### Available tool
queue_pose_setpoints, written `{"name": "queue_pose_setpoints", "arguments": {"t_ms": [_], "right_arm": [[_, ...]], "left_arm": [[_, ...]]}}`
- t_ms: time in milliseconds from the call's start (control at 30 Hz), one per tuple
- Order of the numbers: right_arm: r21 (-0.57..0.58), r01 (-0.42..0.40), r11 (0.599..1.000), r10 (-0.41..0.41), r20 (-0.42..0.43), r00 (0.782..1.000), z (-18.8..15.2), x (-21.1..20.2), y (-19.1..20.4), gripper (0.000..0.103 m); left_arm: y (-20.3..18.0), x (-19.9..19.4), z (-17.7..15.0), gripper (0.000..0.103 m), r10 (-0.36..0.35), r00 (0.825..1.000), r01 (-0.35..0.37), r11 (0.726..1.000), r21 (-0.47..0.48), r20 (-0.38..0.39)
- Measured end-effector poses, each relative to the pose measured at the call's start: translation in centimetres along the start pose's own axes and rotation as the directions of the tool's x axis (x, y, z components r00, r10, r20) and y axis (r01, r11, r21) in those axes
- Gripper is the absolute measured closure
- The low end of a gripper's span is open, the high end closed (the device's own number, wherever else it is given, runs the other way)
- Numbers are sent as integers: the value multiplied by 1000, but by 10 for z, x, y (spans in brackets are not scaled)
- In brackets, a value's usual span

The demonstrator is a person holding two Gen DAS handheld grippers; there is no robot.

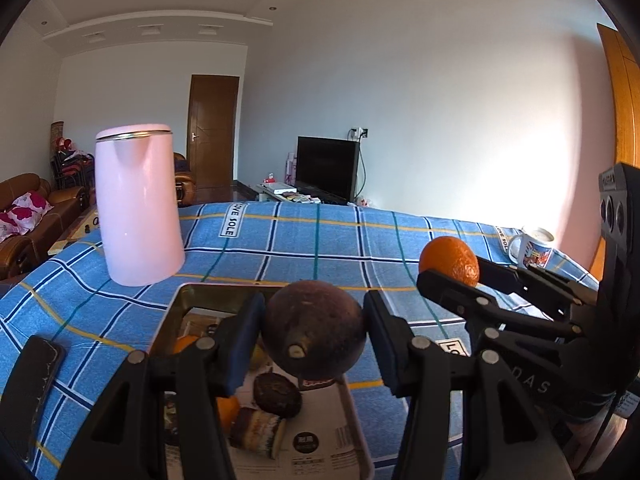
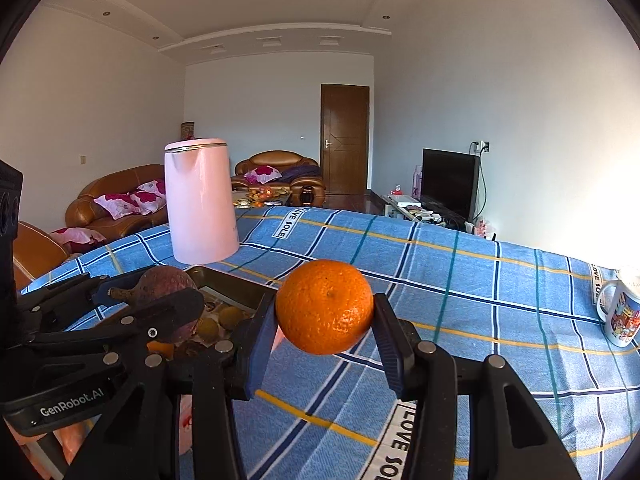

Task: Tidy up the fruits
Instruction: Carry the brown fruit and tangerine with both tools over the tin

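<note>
Fruit fills both grippers above a table draped in a blue plaid cloth [image 2: 460,320]. The left gripper [image 1: 314,336] is clamped on a dark brown round fruit [image 1: 314,328], its blue pads pressing the fruit's two sides, and holds it over the near half of a metal tray [image 1: 188,300]. Lower in that tray, at about 6 o'clock from the held fruit, lie a smaller dark fruit [image 1: 278,394], pieces of orange fruit and a striped brownish item; several small yellowish fruits [image 2: 224,320] show in it from the right wrist view. The tray's far rim runs just short of a pink kettle [image 1: 138,204], which stands upright at 11 o'clock from the tray.

The right gripper [image 2: 324,320] is closed on an orange [image 2: 324,306], gripping it at both sides, held above bare cloth at 3 o'clock from the tray and level with the left gripper. From the left wrist view the two grippers sit near each other but apart.

A black phone [image 1: 32,392] lies on the cloth at 9 o'clock from the tray, near the table's left edge. A printed mug [image 2: 622,312] stands far off at 3 o'clock, near the right edge. Between the orange and the mug stretches a wide patch of open cloth, and more open cloth lies beyond the tray toward the table's far edge.
</note>
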State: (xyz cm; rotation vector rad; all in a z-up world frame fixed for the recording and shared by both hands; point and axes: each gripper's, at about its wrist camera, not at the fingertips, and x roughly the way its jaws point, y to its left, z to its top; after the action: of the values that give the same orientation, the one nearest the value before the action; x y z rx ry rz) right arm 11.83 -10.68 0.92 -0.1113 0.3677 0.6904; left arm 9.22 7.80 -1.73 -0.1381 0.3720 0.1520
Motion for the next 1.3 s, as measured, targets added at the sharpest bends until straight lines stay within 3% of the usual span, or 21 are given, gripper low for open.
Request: {"name": "queue_pose_setpoints", "arguments": {"t_ms": [300, 567, 1300], "right_arm": [[-44, -75, 996, 74, -19, 997, 13, 21, 35, 54], [-69, -103, 992, 98, -75, 992, 12, 46, 59, 54], [-56, -130, 990, 115, -212, 970, -4, 86, 69, 54]], "left_arm": [[44, 0, 5, 50, 85, 996, -86, 995, -52, -25], [63, 14, -2, 50, 89, 992, -97, 992, -75, -94], [80, 31, -13, 50, 93, 978, -113, 989, -97, -189]]}}
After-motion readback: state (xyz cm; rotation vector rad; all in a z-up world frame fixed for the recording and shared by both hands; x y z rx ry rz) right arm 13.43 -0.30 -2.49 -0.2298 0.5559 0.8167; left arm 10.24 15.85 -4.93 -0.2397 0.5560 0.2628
